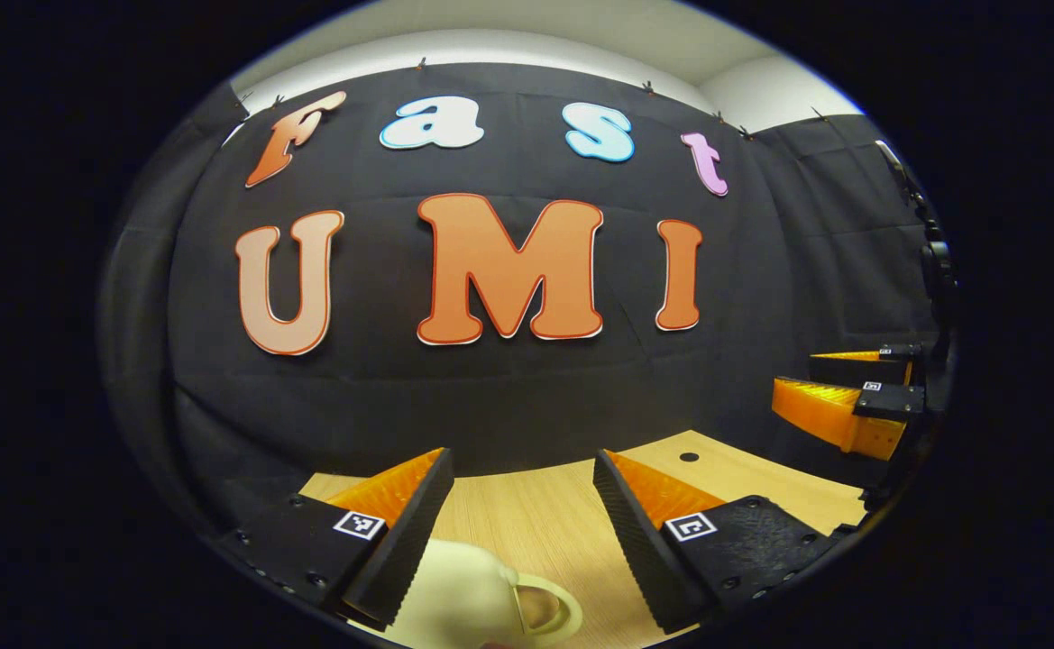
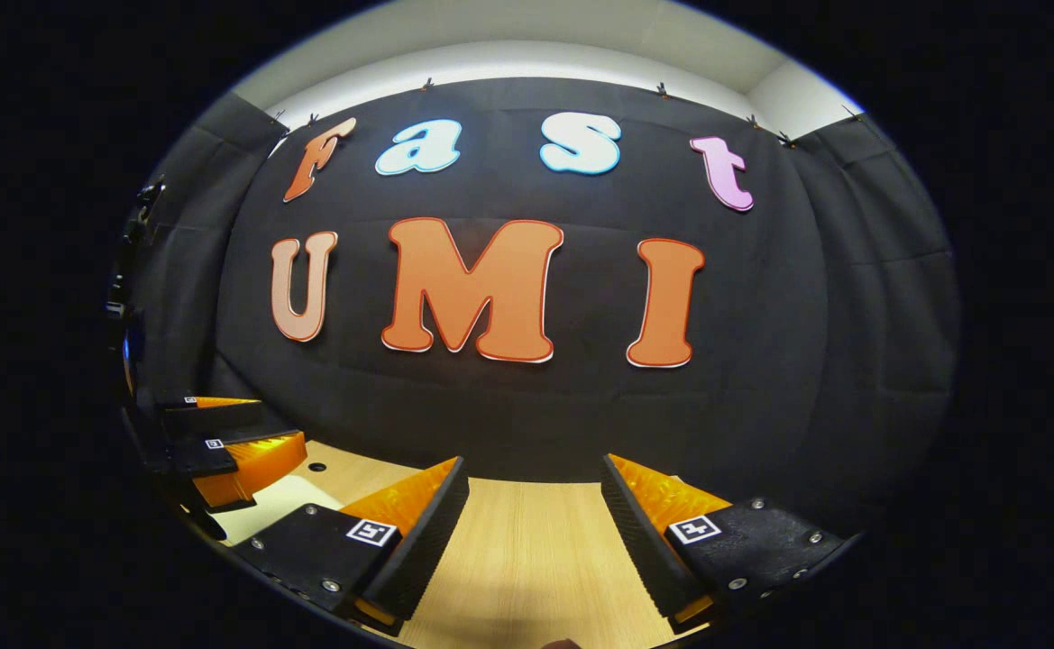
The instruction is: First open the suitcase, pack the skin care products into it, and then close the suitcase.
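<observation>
Suitcase (image 1: 481, 599): cream-coloured, sits on the wooden table (image 1: 545, 514) at the very bottom of the left gripper view, just below and between that gripper's fingers. Rounded shell plus a loop handle (image 1: 545, 608) on its right side is all that's visible; can't tell if it's open or closed. In the right gripper view a pale patch (image 2: 265, 505) lies on the table at lower left, under the other gripper; likely the same case, can't confirm.

Left gripper (image 1: 523, 473): fingers spread wide, nothing between them, held above the suitcase and not touching it. It also appears at the left edge of the right gripper view (image 2: 229, 433), hovering over the pale patch.

Right gripper (image 2: 534, 479): fingers wide apart, nothing gripped, bare table below. In the left gripper view it sits at the far right (image 1: 838, 397), well clear of the suitcase.

Table has a small dark hole (image 1: 689, 457) near the back edge. Black cloth wall (image 1: 508, 397) directly behind the table.
</observation>
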A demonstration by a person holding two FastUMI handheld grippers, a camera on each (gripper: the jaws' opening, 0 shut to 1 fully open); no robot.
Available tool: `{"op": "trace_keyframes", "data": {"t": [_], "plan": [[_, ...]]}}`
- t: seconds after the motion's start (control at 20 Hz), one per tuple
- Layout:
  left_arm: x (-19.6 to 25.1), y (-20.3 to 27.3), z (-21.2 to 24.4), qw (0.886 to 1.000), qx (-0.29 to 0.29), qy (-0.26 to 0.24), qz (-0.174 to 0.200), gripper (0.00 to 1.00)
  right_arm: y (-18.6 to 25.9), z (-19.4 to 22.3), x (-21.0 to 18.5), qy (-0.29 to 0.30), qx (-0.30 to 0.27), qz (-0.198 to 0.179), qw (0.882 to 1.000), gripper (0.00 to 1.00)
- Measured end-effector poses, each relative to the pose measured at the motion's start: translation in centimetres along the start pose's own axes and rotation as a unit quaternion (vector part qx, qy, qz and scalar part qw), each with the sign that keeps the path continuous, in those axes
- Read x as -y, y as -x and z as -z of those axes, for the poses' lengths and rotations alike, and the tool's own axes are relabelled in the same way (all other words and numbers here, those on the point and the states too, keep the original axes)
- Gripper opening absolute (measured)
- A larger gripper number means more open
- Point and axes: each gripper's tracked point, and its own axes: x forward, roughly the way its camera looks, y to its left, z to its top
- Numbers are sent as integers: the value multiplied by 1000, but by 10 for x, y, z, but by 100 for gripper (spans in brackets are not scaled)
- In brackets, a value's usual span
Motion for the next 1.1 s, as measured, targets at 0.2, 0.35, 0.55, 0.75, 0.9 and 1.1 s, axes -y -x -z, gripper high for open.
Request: {"op": "trace_keyframes", "data": {"t": [0.2, 0.35, 0.55, 0.75, 0.9, 1.1], "plan": [[12, 4, -6, 1000, 11, -21, 6, 96, 12, 0, 4, 16, 21, 14, 1000, 93], [21, 1, -12, 999, 26, -17, 7, 96, 17, 2, 11, 21, 20, 9, 1000, 93], [23, -1, -8, 999, 21, -26, -20, 96, 22, 8, 20, 19, 21, -10, 1000, 93], [20, 3, -4, 998, 13, -19, -52, 96, 27, 13, 31, 16, 17, -27, 999, 93], [27, 7, -5, 998, 8, -19, -58, 96, 31, 15, 40, 8, 18, -31, 999, 93], [40, 10, -7, 997, 12, -32, -64, 96, 30, 15, 46, 4, 22, -41, 999, 93]]}}
